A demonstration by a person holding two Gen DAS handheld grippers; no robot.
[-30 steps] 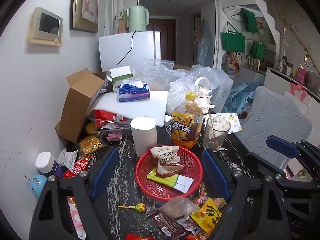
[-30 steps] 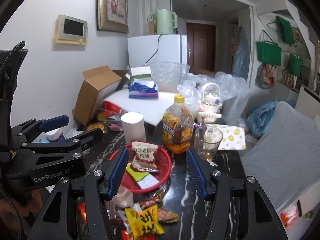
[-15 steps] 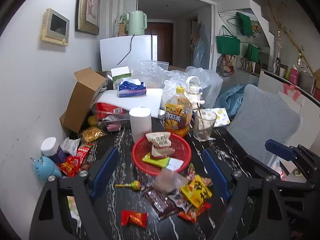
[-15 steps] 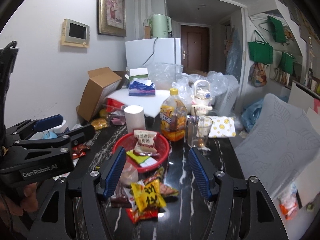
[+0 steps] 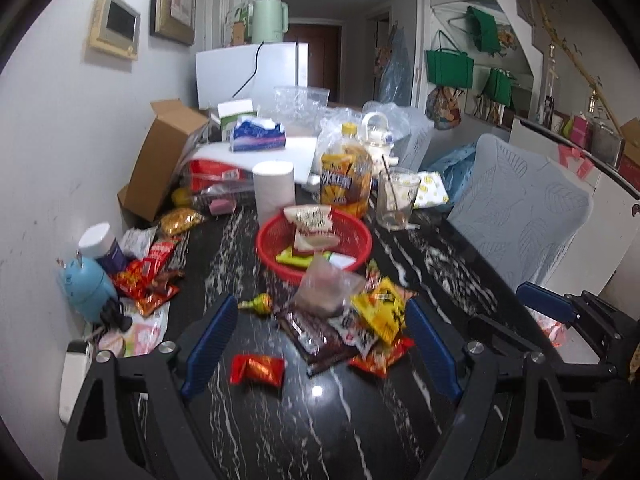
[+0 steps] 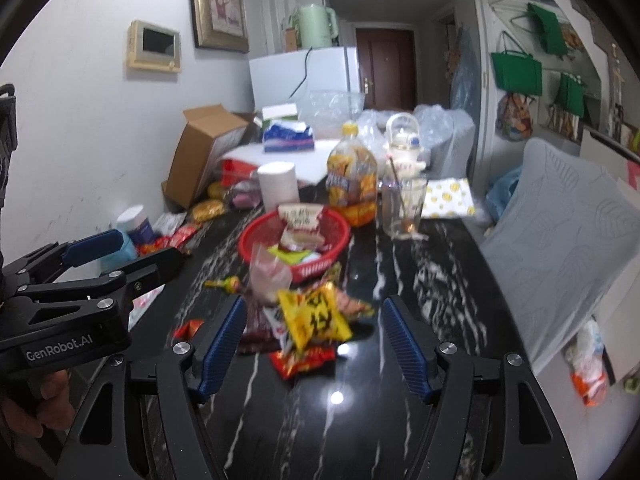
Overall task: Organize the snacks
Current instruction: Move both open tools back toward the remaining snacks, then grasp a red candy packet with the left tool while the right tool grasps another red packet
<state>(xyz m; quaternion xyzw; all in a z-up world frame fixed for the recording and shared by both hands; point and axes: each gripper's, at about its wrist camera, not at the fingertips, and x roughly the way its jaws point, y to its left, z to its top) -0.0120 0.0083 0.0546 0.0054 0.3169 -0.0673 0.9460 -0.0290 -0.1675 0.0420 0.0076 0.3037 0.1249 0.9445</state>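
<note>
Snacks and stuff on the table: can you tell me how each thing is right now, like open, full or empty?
Left gripper: open, empty.
Right gripper: jaws just opening, nothing between them.
Red basket: holds a few packets.
Tea bottle: capped, upright, mostly full.
Glass: nearly empty, stick inside.
Cardboard box: flaps open.
Snack pile: loose on table.

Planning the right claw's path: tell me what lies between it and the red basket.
In the right wrist view, a pile of snack packets, topped by a yellow packet, lies between the right claw and the red basket.
</note>
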